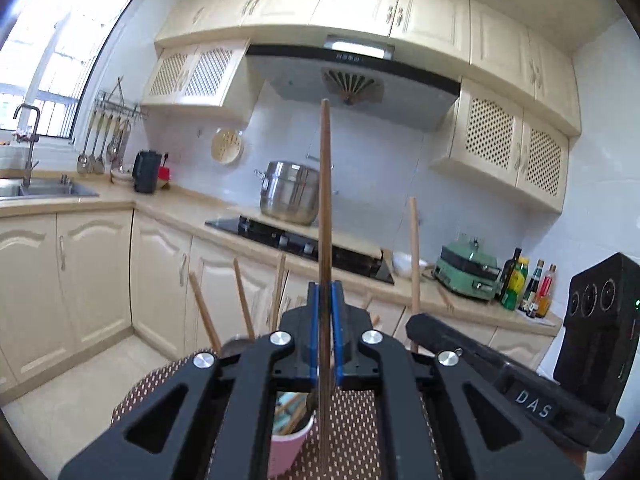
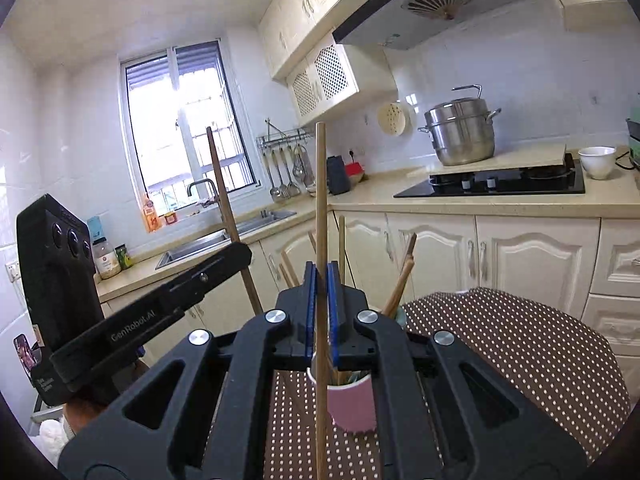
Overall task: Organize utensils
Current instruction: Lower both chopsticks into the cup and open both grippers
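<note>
On my left, the left claw has its blue pads clamped on a dark brown wooden chopstick, which stands upright and runs from below the pads to well above them. Beneath that claw I see the pink cylindrical cup standing on the round worktop with the brown, white-dotted cloth; more wooden chopsticks lean out of the cup at angles (their lower ends are hidden behind the claw's black frame).

Moving right, the right claw is closed the same way on a lighter tan wooden chopstick, also upright, its lower end hanging in front of the cup on the dotted cloth. From this side the cup holds several chopsticks and something pale green I can't identify. Each claw shows up in the other's camera, just beside it.

Behind, a steel stockpot sits by the black hob.
</note>
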### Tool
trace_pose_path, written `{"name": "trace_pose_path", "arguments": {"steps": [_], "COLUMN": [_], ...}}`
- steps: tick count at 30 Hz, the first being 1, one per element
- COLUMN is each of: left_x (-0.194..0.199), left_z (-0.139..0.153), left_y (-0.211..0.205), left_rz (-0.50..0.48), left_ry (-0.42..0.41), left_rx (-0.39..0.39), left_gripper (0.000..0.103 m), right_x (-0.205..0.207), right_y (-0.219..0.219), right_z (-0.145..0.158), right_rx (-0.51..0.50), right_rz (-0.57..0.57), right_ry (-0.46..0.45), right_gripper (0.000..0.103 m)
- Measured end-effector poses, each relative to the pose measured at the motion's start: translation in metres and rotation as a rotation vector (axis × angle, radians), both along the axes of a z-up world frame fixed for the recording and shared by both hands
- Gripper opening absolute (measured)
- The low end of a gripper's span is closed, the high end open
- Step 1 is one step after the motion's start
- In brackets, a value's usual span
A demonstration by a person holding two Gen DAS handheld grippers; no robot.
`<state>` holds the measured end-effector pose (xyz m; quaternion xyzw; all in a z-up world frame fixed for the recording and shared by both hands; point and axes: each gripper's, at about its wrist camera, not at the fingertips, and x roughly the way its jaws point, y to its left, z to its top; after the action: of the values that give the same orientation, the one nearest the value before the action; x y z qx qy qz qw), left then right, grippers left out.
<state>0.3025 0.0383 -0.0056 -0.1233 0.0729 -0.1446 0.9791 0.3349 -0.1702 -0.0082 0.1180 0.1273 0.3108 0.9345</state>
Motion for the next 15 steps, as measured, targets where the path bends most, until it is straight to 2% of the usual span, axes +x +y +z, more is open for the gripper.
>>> {"name": "trace_pose_path", "arguments": {"steps": [7,15], "left_x": [0.019,0.044], "left_z": [-0.004,-0.019], "left_y": [-0.003,0.004], "left_rz": [0.071,0.126], "left_ry": [-0.052,-0.056], "left_rx": [0.030,0.066], "left_gripper": [0.006,0.006], "right_x": [0.019,0.042], "right_y": [0.004,0.026], "right_z": [0.001,-0.013], "right_rx": [0.061,0.066], "right_rz": [-0.039,-0.034], "right_ry": [-0.084,-0.121], "right_gripper": [0.006,0.006]}}
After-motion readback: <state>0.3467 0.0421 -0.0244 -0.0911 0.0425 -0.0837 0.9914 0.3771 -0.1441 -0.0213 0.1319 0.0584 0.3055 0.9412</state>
